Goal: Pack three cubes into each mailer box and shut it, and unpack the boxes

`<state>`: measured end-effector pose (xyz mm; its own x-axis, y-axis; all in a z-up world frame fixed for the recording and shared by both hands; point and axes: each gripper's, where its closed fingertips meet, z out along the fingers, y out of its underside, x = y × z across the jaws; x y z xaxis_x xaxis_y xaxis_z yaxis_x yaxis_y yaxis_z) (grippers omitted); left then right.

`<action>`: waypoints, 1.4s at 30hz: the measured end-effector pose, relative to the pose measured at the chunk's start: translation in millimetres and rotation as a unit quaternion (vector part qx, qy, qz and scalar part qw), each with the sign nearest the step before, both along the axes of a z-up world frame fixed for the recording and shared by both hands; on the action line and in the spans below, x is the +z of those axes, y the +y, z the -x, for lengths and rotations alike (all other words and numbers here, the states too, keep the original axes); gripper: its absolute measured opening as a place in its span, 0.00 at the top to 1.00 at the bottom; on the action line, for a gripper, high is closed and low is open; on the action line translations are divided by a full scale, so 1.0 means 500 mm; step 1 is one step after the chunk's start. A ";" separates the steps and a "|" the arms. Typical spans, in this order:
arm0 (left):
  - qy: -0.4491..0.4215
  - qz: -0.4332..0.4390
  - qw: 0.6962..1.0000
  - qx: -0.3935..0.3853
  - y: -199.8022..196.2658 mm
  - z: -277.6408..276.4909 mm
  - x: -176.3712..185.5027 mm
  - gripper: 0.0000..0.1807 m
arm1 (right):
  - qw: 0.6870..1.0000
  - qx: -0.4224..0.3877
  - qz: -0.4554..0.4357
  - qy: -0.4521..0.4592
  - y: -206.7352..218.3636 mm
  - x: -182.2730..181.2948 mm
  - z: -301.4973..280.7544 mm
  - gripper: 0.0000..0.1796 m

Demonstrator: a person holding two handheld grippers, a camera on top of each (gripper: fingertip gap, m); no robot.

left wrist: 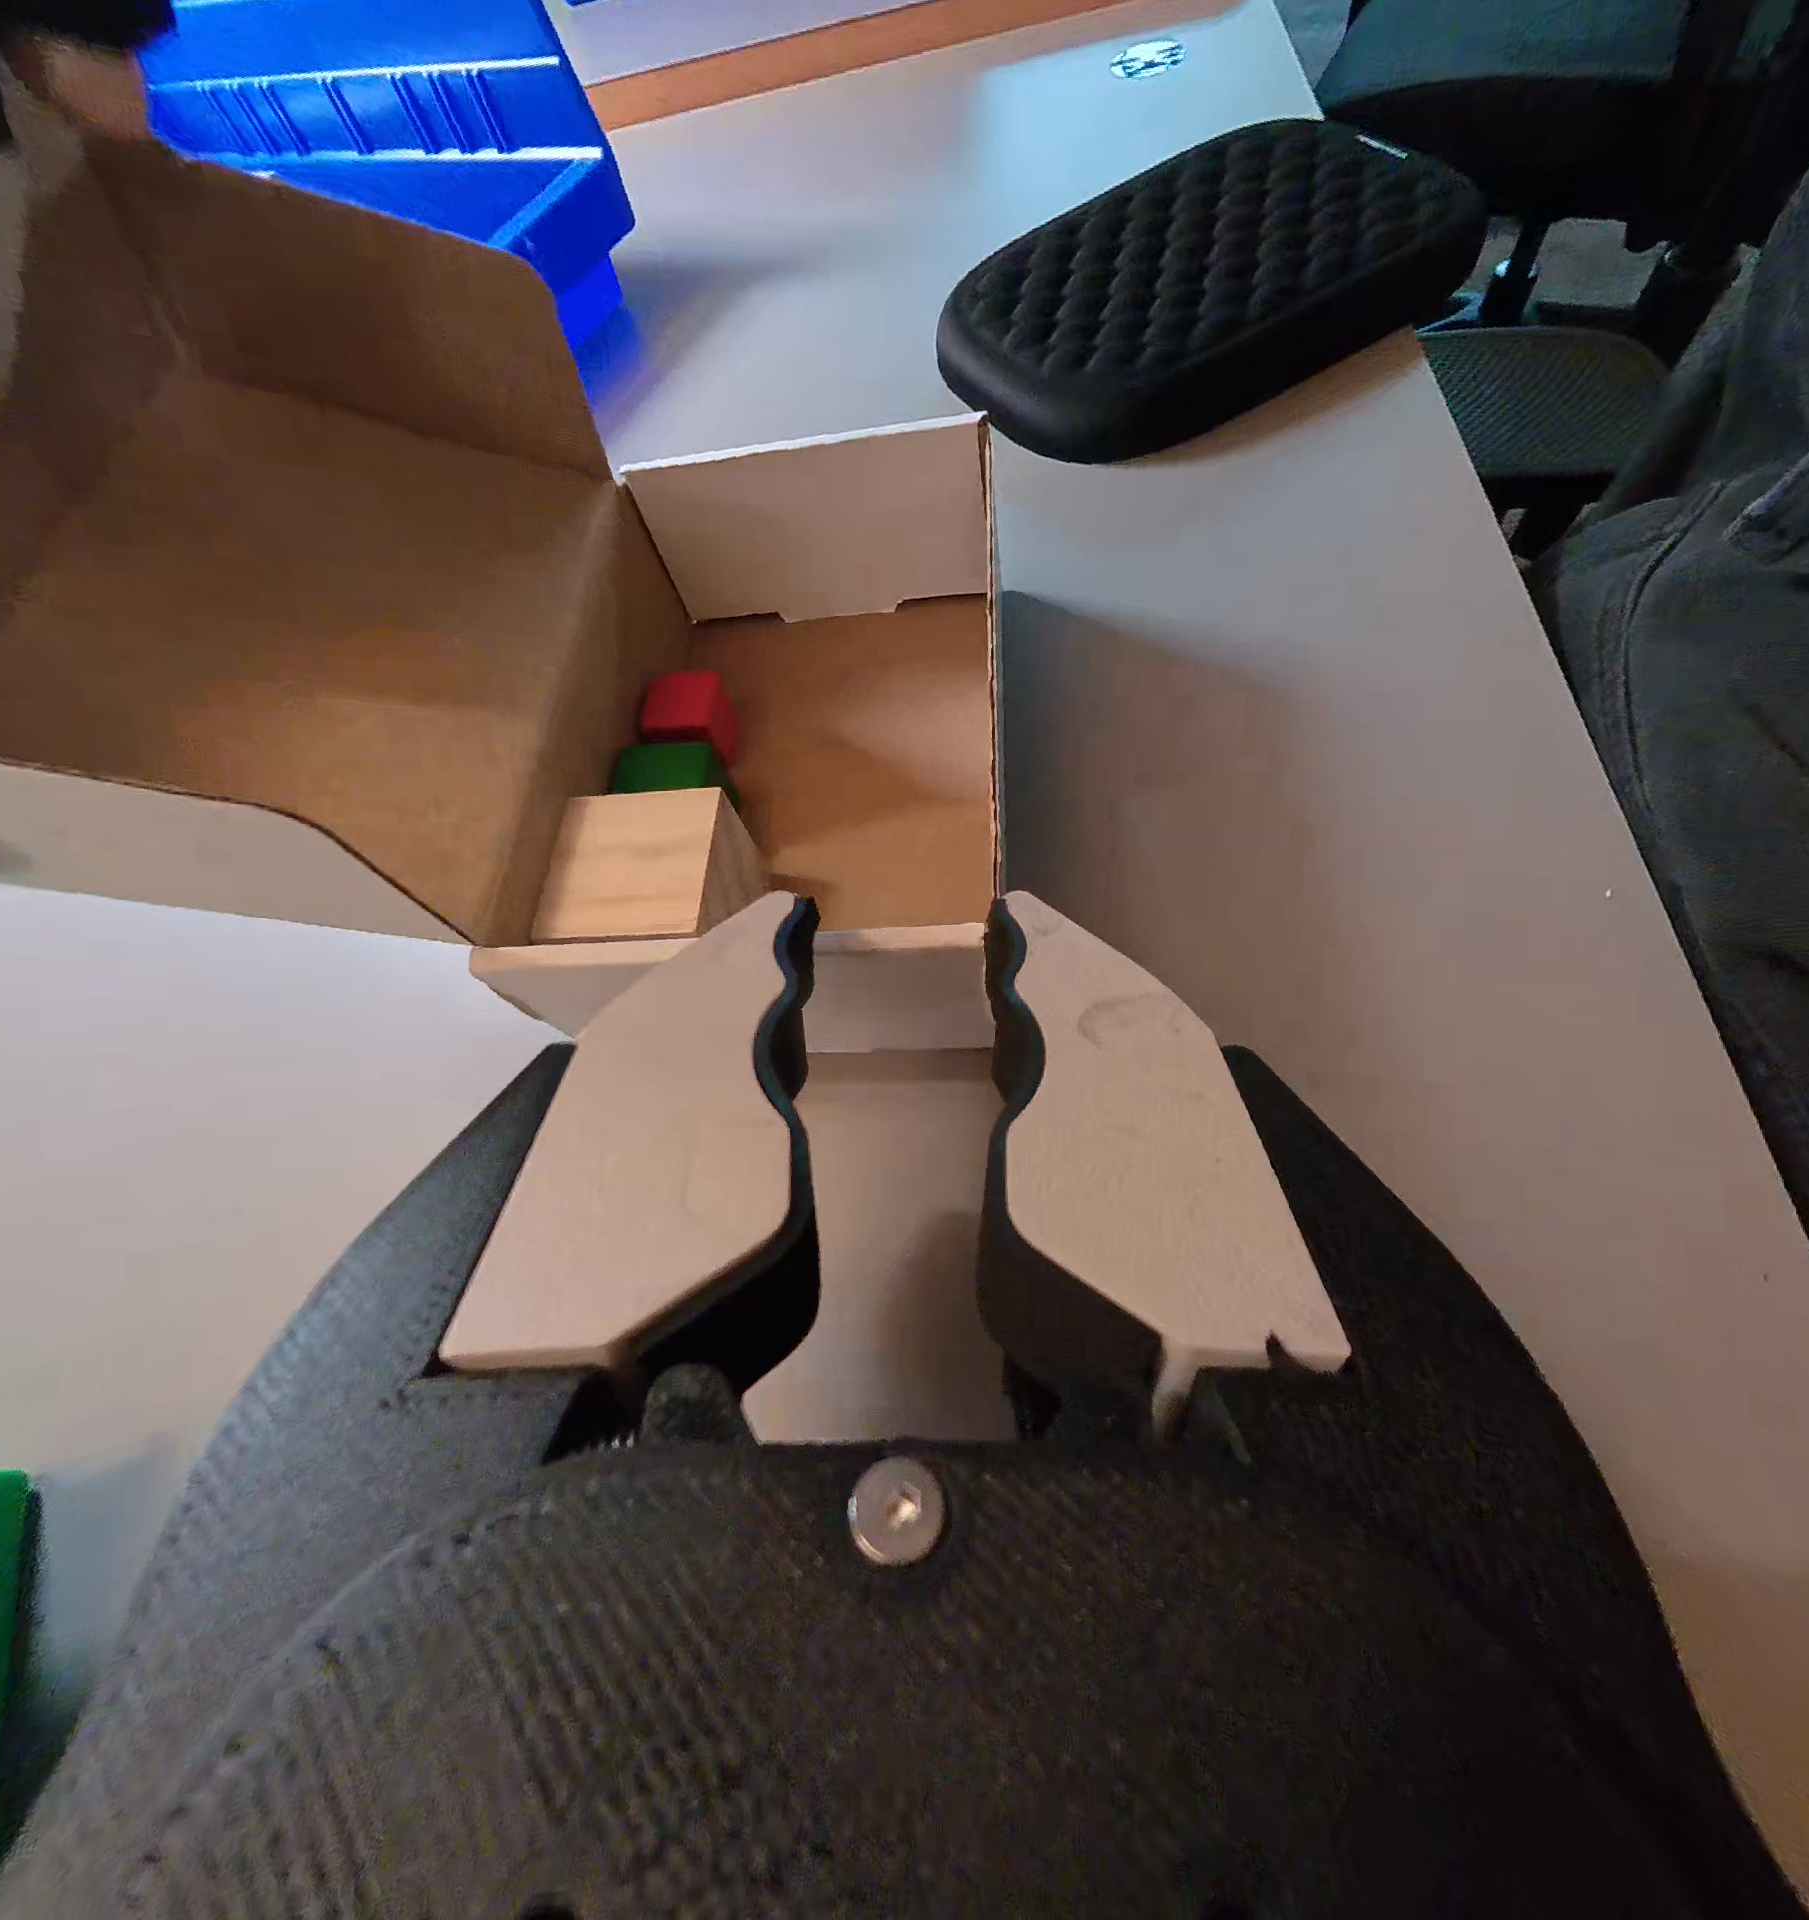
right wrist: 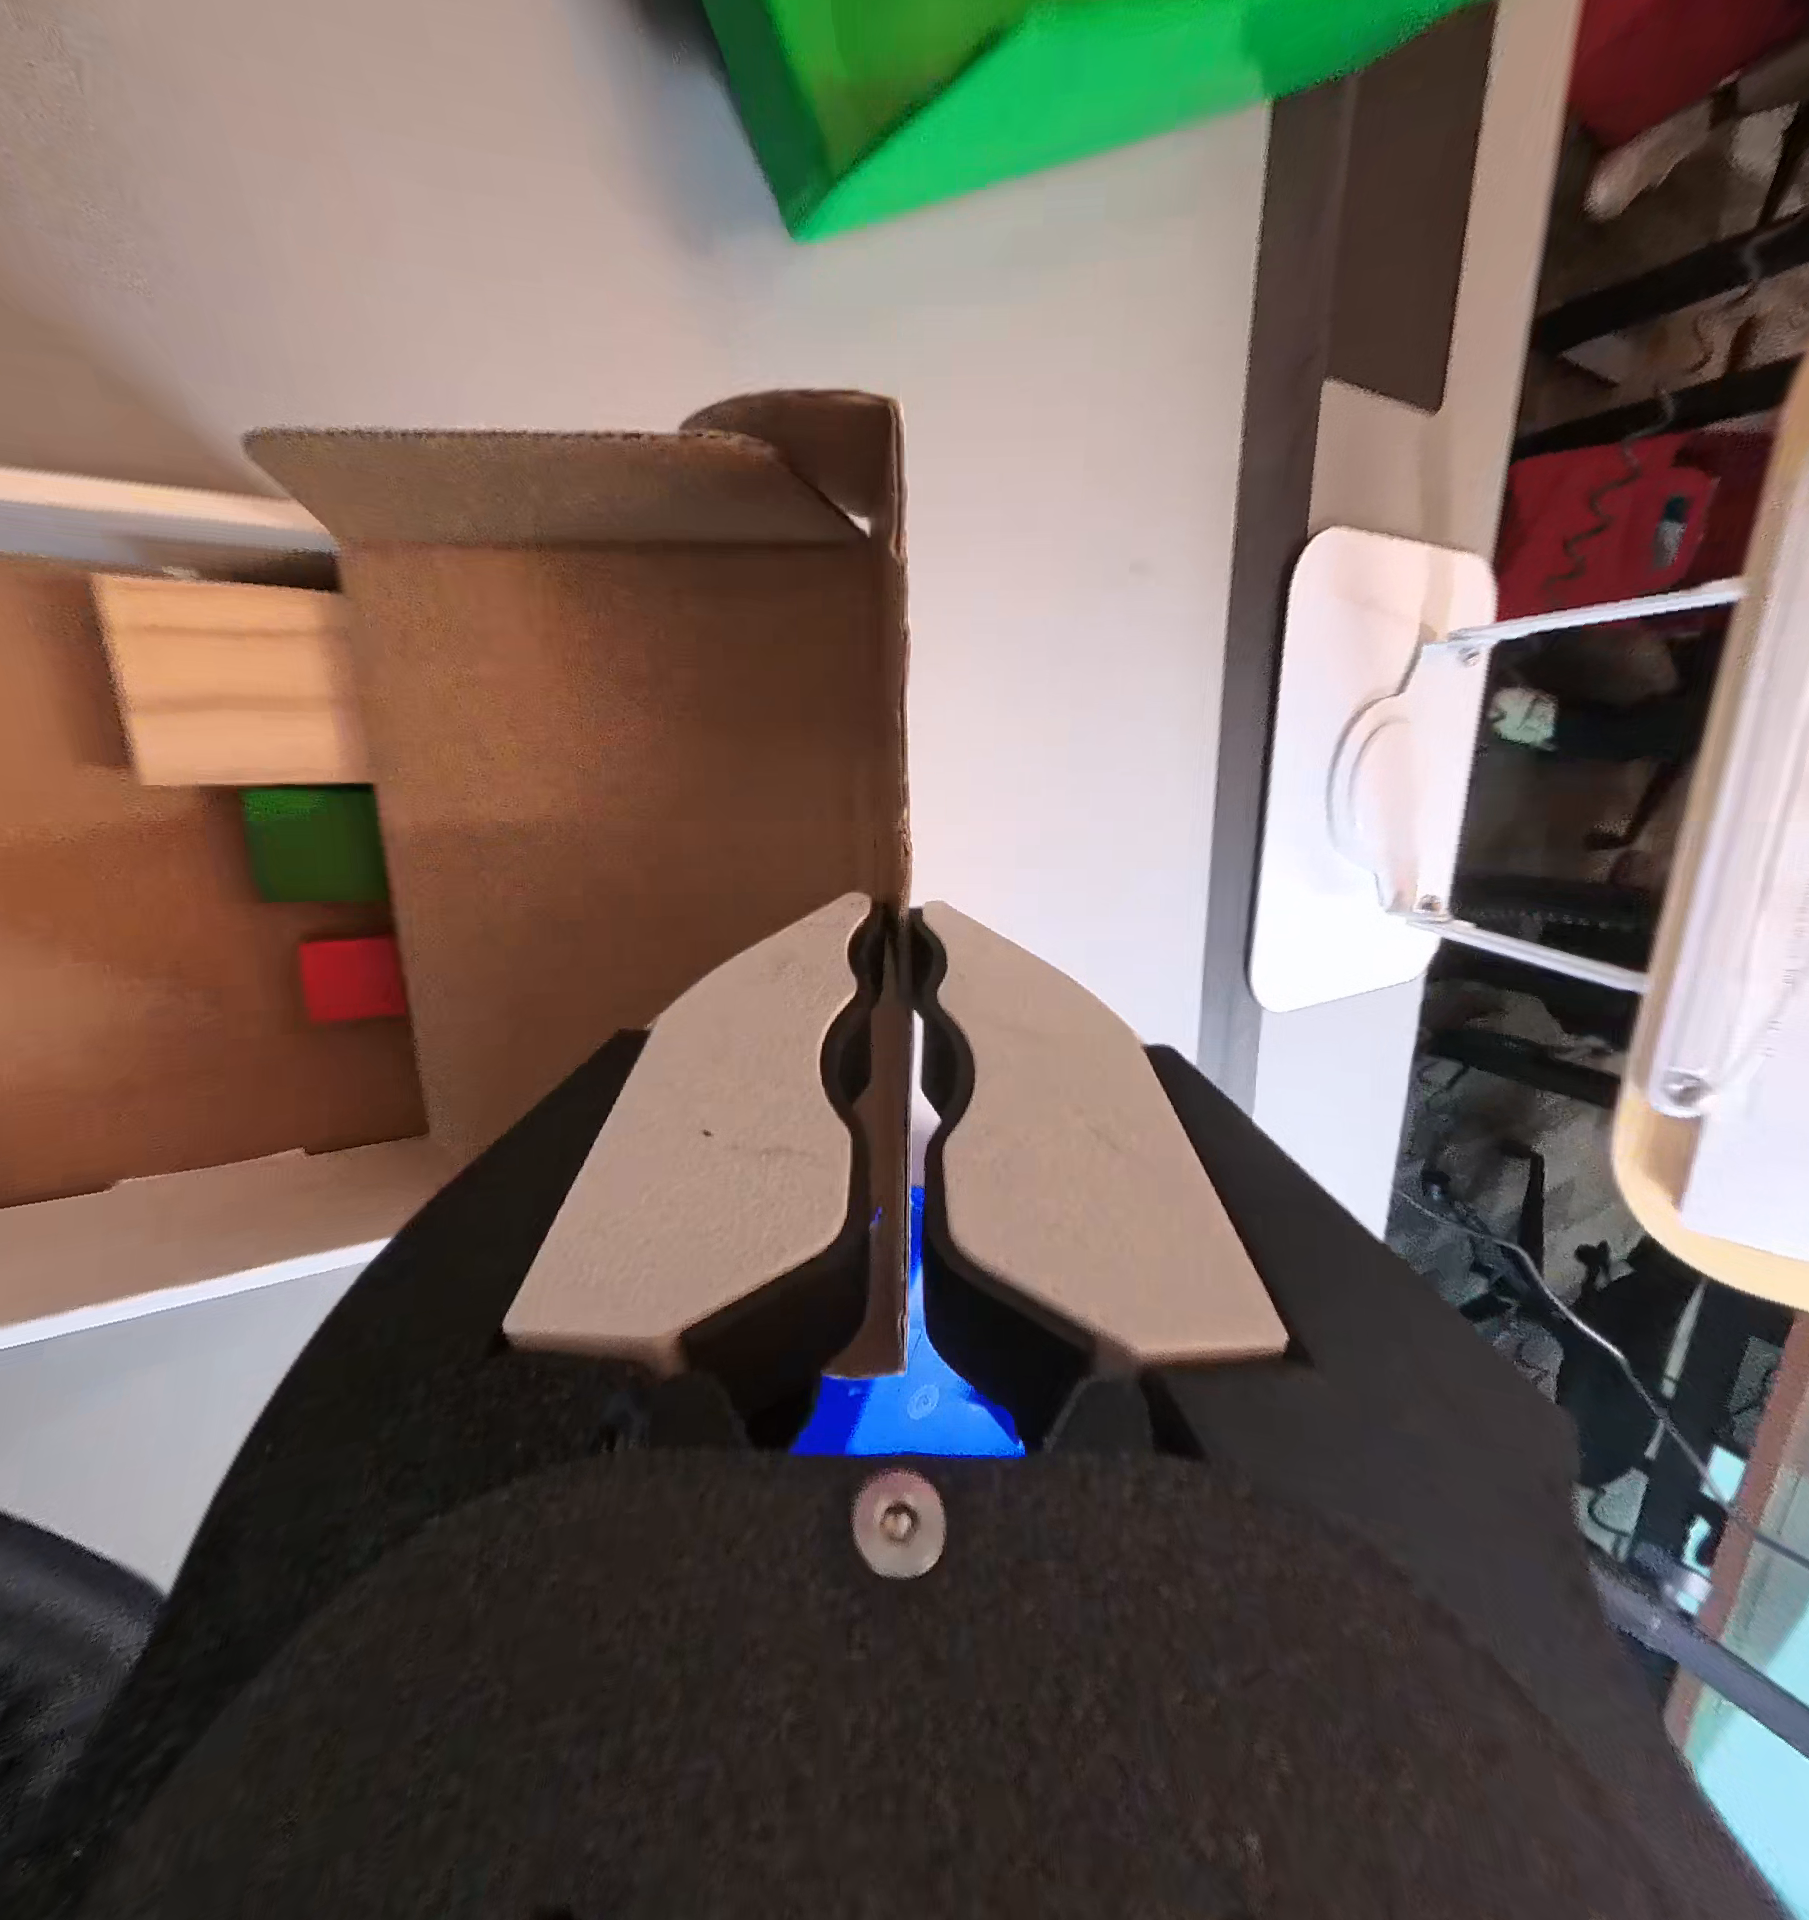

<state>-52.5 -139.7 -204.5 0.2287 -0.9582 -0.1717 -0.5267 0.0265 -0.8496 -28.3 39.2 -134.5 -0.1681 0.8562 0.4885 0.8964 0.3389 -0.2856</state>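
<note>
Right gripper (right wrist: 898,920) pinched the box lid (right wrist: 619,727) edge. Left gripper (left wrist: 900,914) was spread at the box (left wrist: 827,540) front wall, holding nothing. Wood (left wrist: 635,868), green (left wrist: 666,769) and red (left wrist: 687,707) cubes sat inside at 9 o'clock.

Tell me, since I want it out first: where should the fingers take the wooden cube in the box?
Take the wooden cube from above, across its two free upright faces. It sits in the mailer box corner against a wall, green cube behind, so only its top is open.
</note>
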 end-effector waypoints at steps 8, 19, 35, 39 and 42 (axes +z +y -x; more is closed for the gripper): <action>-0.009 0.009 1.000 0.012 0.007 0.002 0.001 0.79 | 0.998 -0.025 0.048 -0.025 0.060 -0.099 0.007 0.90; -0.011 0.001 0.999 0.044 0.021 -0.011 0.002 0.77 | 0.970 -0.022 -0.037 0.240 -0.025 0.152 -0.001 0.72; -0.018 -0.018 0.997 0.078 0.037 -0.026 0.002 0.77 | 0.986 0.002 0.101 0.129 -0.228 -0.107 -0.018 0.79; -0.016 -0.024 0.997 0.078 0.036 -0.026 0.002 0.77 | 0.993 0.014 0.100 0.060 -0.218 -0.163 0.019 0.77; -0.020 -0.022 0.996 0.082 0.038 -0.026 0.003 0.77 | 0.997 0.010 0.070 0.023 -0.194 -0.187 0.029 0.77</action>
